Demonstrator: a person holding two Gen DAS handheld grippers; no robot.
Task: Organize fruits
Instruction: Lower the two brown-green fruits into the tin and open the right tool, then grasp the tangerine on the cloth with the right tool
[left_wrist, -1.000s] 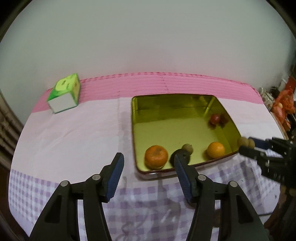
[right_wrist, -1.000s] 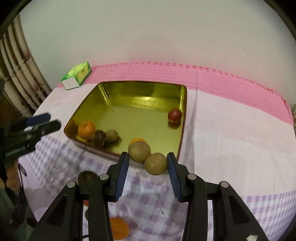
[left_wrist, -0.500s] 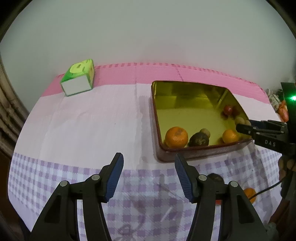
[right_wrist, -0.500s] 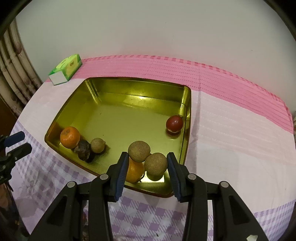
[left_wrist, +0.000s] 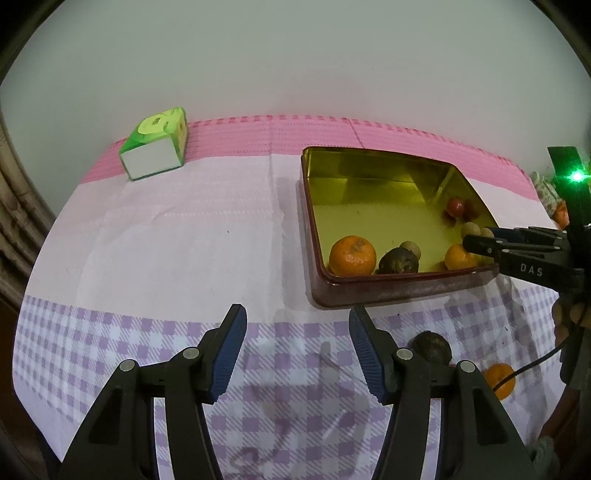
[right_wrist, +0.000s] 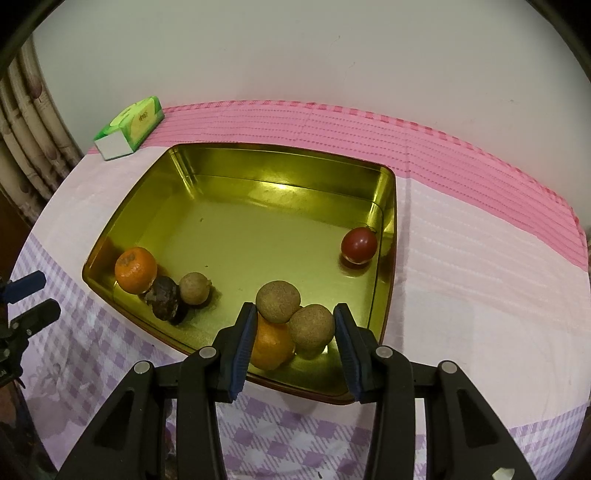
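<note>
Left tool (left_wrist: 295, 347) stands with fingers apart over the checked cloth of the desk (left_wrist: 177, 236), gripping nothing; behind its right finger a dark fruit (left_wrist: 432, 345) is partly hidden. Right tool (right_wrist: 293, 334) is clamped on two brown fruits (right_wrist: 295, 314) over the near right corner of the gold tin (right_wrist: 258, 184), half covering an orange (right_wrist: 271, 345) beneath.
</note>
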